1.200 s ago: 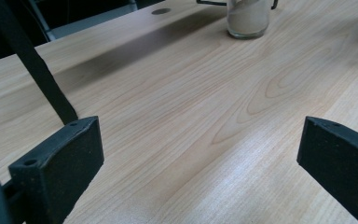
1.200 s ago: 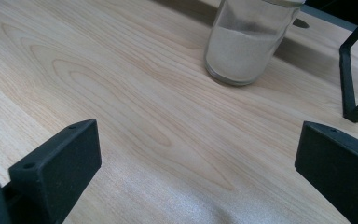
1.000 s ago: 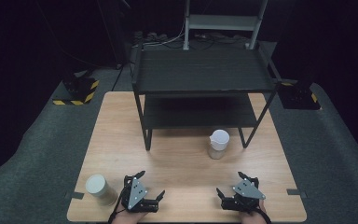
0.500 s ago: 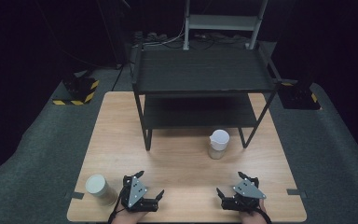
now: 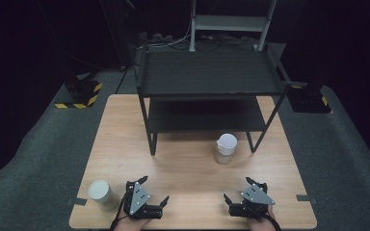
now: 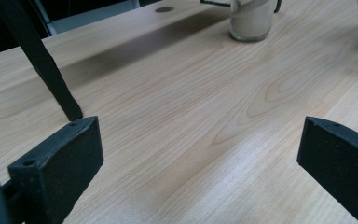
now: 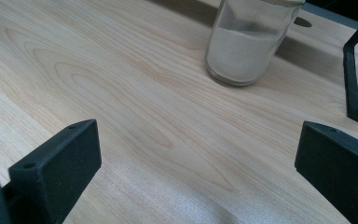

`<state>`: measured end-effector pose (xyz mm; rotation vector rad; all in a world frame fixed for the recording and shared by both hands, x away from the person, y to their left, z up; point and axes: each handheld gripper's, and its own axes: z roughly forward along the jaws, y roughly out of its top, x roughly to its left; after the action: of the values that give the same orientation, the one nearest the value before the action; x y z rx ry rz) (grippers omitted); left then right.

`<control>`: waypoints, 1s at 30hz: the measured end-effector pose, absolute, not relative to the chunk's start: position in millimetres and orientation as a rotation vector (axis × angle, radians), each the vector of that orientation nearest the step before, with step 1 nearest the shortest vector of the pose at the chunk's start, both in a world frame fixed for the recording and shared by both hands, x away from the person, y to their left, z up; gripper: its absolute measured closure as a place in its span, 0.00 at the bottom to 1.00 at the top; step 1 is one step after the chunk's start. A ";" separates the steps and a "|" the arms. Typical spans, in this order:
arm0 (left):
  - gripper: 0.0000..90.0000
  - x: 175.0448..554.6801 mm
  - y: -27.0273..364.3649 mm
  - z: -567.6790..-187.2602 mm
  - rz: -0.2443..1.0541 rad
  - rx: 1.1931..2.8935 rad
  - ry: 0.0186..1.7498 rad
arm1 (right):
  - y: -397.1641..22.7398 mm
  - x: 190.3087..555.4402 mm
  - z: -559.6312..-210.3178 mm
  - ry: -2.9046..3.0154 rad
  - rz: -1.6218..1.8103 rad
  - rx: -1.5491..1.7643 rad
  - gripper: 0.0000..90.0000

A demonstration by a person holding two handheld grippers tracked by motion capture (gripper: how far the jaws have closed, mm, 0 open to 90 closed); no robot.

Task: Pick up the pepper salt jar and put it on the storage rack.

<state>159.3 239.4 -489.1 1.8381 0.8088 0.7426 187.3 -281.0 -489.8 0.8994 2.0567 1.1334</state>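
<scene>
Glass jar (image 7: pixel 249 44) ahead of open right claw (image 7: pixel 198 172)

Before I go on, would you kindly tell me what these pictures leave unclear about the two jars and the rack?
- Glass jar: its lid is cut off by the top edge of the right gripper view; the pale contents cannot be identified.
- Jar by the left gripper: too small in the high view to tell its contents.
- Black rack: its top tier hides much of the lower shelf in the high view.
</scene>
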 end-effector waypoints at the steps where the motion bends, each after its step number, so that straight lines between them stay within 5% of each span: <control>1: 0.01 159.3 239.4 -489.1 0.743 1.838 0.809 | -281.0 187.3 -489.8 2.057 1.133 0.899 0.00; 30: 0.01 122.7 250.6 -454.3 0.814 1.765 0.768 | -280.4 188.5 -488.7 2.067 1.126 0.898 0.00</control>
<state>122.7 250.6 -454.3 1.7652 0.7676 0.8135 188.5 -280.4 -488.7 0.8981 2.0668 1.1264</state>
